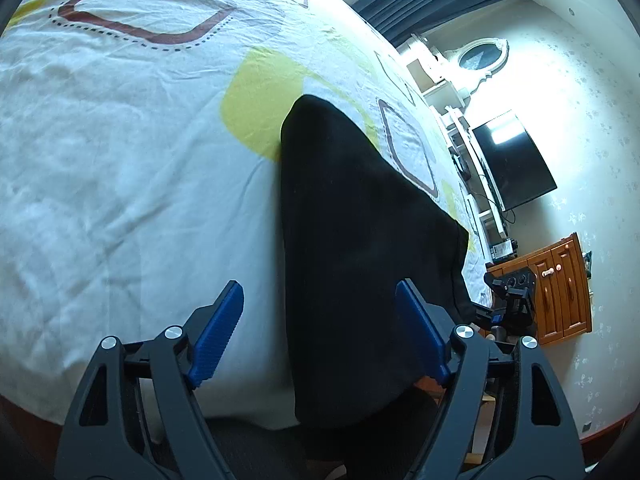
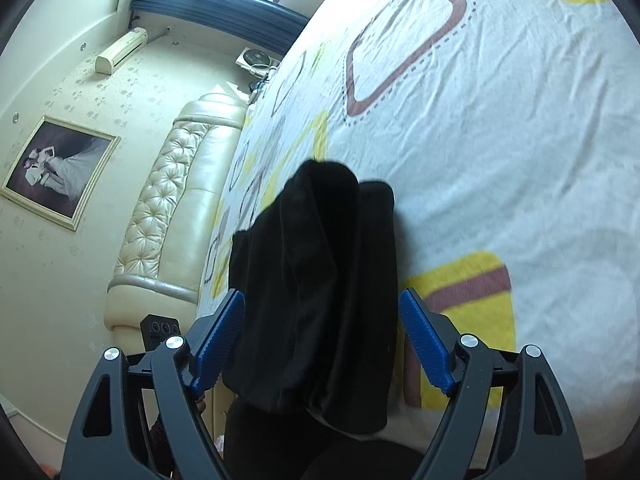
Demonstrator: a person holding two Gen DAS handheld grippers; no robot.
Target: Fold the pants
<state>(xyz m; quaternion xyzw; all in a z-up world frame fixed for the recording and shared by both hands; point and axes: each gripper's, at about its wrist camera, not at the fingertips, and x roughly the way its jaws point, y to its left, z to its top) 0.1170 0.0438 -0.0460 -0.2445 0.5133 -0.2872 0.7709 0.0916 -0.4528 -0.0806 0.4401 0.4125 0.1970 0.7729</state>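
A: Where are the pants (image 1: 360,248)?

B: On the bed (image 1: 120,160), near its edge. In the left wrist view they are a black, flat, folded shape running from about 12 o'clock down to 6 o'clock, narrow at the far end and wide at the near end, lying over the patterned sheet.

A: And the left gripper (image 1: 320,332)?

B: Released. Its two blue pads stand wide apart, one at 7 o'clock over bare sheet, the other at 5 o'clock over the black cloth. The near left edge of the pants lies between them, and neither pad presses on it as far as I can see.

A: The other side?

B: In the right wrist view the pants (image 2: 316,288) are bunched into thick rolls, the far end rounded at about 12 o'clock. The right gripper (image 2: 322,340) is also released, its pads spread at 7 and 5 o'clock with the bundle in the gap. Whether the left pad touches the cloth I cannot tell.

A: Anything else around?

B: From the left view, a dark television (image 1: 514,164) on the wall at 3 o'clock, and a wooden cabinet (image 1: 556,288) at 4 o'clock, with the right gripper (image 1: 508,300) in front of it. From the right view, a cream padded headboard (image 2: 172,208) at 9 o'clock, a framed photo (image 2: 60,172) on the wall beyond it, and an air conditioner (image 2: 122,50) at 10 o'clock.
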